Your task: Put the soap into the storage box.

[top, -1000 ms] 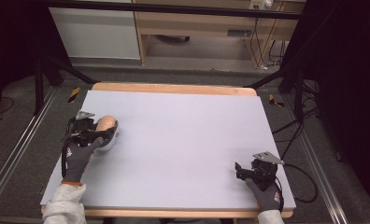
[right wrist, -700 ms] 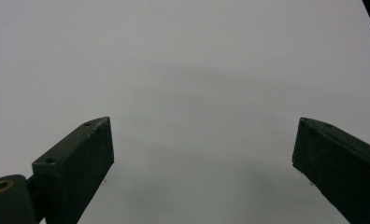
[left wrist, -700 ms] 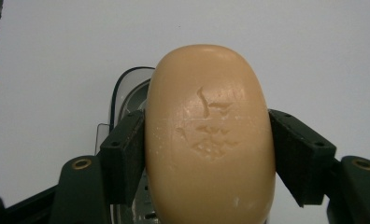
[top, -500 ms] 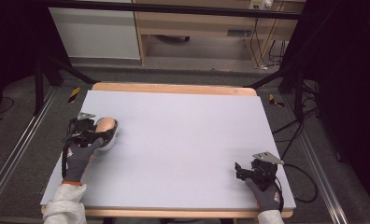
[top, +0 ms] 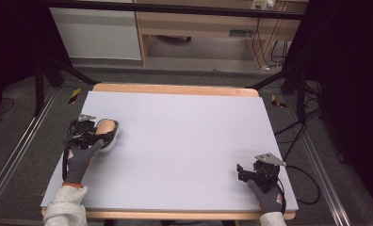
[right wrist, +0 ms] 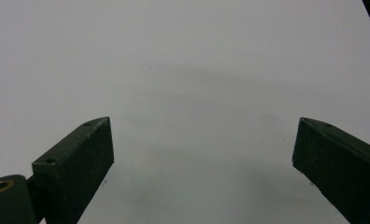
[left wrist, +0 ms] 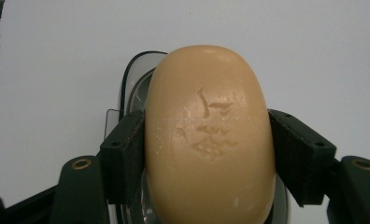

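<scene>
Left tool (left wrist: 209, 154) clamps soap (left wrist: 209, 135), seemingly level.

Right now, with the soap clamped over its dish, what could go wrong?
The left gripper pinches the rounded soap only at its sides, so it may slip out. The soap dish sits right under it and might get dragged or tipped. The dish also lies near the table's left edge.

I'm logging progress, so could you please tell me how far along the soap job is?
Done: the left tool is clamped on the soap bar. In hand: the bar sits over its clear dish. Left: whether it gets lifted out or released is unclear. The right tool rests open on the table.
</scene>
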A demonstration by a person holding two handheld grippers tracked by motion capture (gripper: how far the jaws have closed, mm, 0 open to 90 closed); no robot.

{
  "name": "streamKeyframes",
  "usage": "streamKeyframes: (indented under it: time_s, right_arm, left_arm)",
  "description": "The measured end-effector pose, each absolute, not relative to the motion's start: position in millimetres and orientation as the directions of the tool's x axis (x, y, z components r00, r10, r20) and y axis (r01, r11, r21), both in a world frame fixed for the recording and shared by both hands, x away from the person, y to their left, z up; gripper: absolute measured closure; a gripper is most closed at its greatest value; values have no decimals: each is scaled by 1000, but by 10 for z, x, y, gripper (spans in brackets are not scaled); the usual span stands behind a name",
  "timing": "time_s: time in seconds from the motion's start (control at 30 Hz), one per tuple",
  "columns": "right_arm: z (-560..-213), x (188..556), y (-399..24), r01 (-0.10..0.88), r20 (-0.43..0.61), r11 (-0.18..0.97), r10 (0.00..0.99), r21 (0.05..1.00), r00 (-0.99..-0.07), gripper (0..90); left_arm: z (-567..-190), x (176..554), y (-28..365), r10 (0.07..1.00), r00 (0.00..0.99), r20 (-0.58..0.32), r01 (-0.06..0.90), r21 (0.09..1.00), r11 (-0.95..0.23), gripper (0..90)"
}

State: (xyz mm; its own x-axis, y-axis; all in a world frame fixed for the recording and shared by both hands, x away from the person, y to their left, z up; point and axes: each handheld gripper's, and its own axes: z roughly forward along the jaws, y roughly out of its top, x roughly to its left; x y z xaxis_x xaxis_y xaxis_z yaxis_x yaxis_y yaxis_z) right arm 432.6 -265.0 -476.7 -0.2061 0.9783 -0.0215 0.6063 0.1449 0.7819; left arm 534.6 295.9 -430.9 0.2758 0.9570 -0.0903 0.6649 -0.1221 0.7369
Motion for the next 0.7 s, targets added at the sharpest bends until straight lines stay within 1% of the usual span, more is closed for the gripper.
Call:
streamKeyframes:
  time_s: [0.3, 0.37, 0.7]
  right_arm:
    - [-4767, 4324, -2647, 607, -19, 143, 978, 782, -206, 56]
    - [-4768, 4325, -2646, 607, -20, 144, 978, 782, -206, 56]
    - [-4768, 4325, -2645, 607, -20, 145, 978, 782, -208, 56]
  left_arm:
    - [-4314, 5347, 2964, 958, 268, -98, 664, 739, -110, 308]
    - [-4313, 5345, 2965, 961, 264, -86, 660, 742, -115, 322]
    - [-4310, 5339, 2983, 963, 256, -88, 658, 746, -107, 307]
